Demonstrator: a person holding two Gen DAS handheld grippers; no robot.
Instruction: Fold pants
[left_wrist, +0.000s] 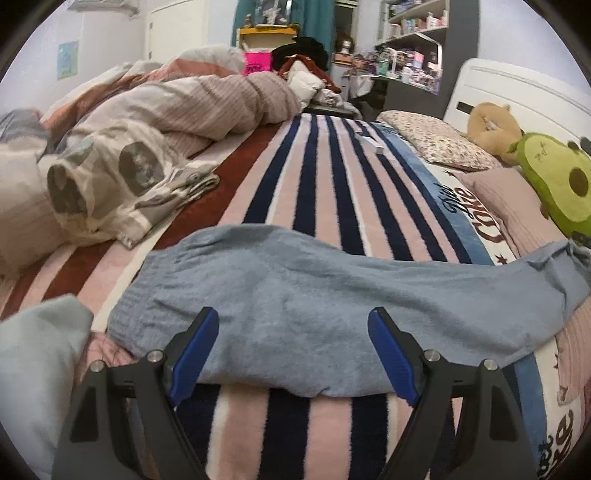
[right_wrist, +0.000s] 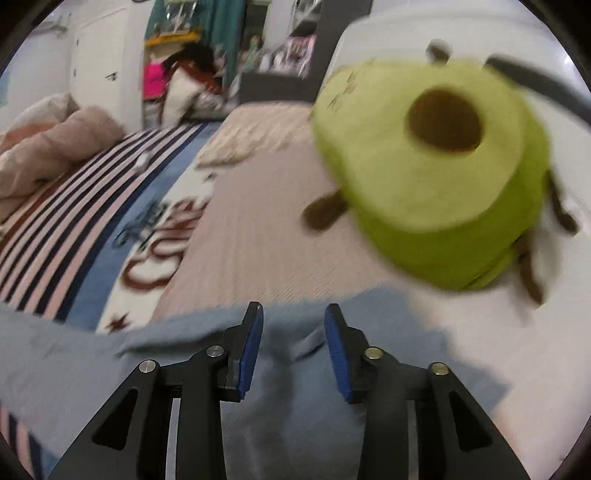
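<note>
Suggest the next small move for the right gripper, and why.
Probably close the right gripper on the pants. Its jaws stand open with blue cloth between and beneath them, near the avocado plush. The left gripper is also open over the pants, holding nothing, so no fold can start until something is gripped.

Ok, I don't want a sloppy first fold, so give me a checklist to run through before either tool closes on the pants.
1. Pants lying spread on the striped blanket: ok.
2. Left tool open, fabric between the fingers: ok.
3. Right tool open over the pants' end: ok.
4. Right view sharp enough to aim: not ok, blurred.
5. Avocado plush off the pants: cannot tell, it sits close.
6. Legs laid evenly: cannot tell.
</note>
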